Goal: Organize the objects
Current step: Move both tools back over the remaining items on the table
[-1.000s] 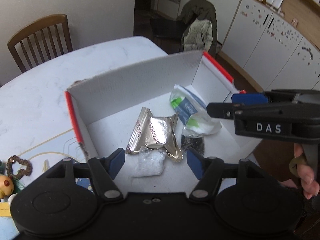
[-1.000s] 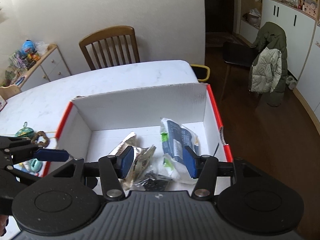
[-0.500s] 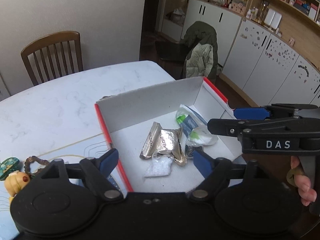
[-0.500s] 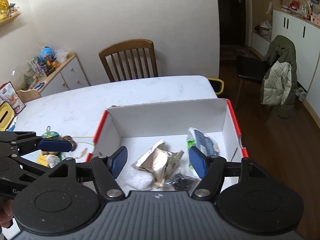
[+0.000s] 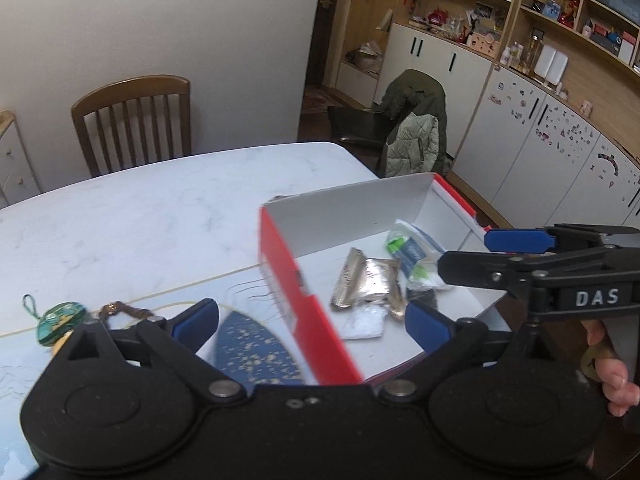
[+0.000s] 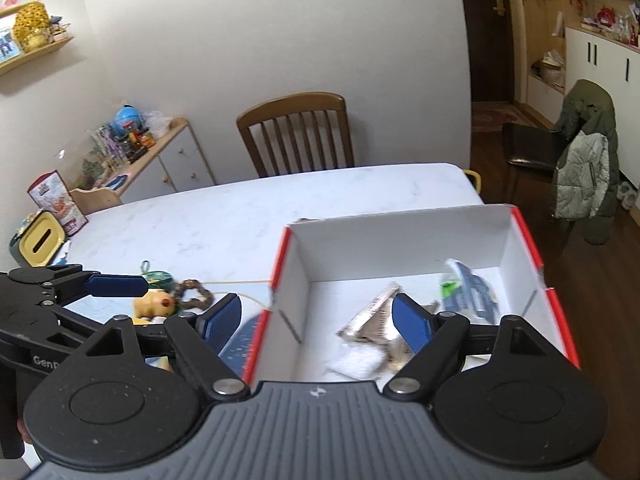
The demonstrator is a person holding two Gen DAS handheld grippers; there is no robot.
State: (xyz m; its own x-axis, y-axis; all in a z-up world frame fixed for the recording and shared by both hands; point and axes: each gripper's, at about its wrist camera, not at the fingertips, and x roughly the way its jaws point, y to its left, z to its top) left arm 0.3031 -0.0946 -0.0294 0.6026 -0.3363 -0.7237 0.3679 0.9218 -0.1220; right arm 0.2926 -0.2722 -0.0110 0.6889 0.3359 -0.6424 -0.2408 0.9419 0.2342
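A white cardboard box with red rims [image 5: 280, 256] [image 6: 400, 232] sits on the white table. Inside lie silver foil packets [image 5: 368, 280] [image 6: 372, 320], a small white bag [image 5: 364, 322] [image 6: 354, 362], a blue-and-green pouch [image 5: 412, 246] [image 6: 468, 292] and a small dark bag [image 5: 420, 298]. My left gripper [image 5: 312, 322] is open and empty, above the box's left wall. My right gripper [image 6: 316, 320] is open and empty, above the box's near left corner. Each gripper shows in the other's view, the right one [image 5: 516, 240] and the left one [image 6: 116, 284].
Left of the box lie a green round charm [image 5: 60, 322] [image 6: 158, 278], a brown bead loop [image 5: 124, 312] [image 6: 192, 294], a yellow toy [image 6: 154, 306] and a dark blue speckled mat [image 5: 256, 356]. A wooden chair [image 6: 296, 136] stands behind the table. A yellow-lidded container [image 6: 40, 242] sits at far left.
Both grippers have pulled back and up and swung left, so the box sits further right in both views and the trinkets left of it show. Both stay open.
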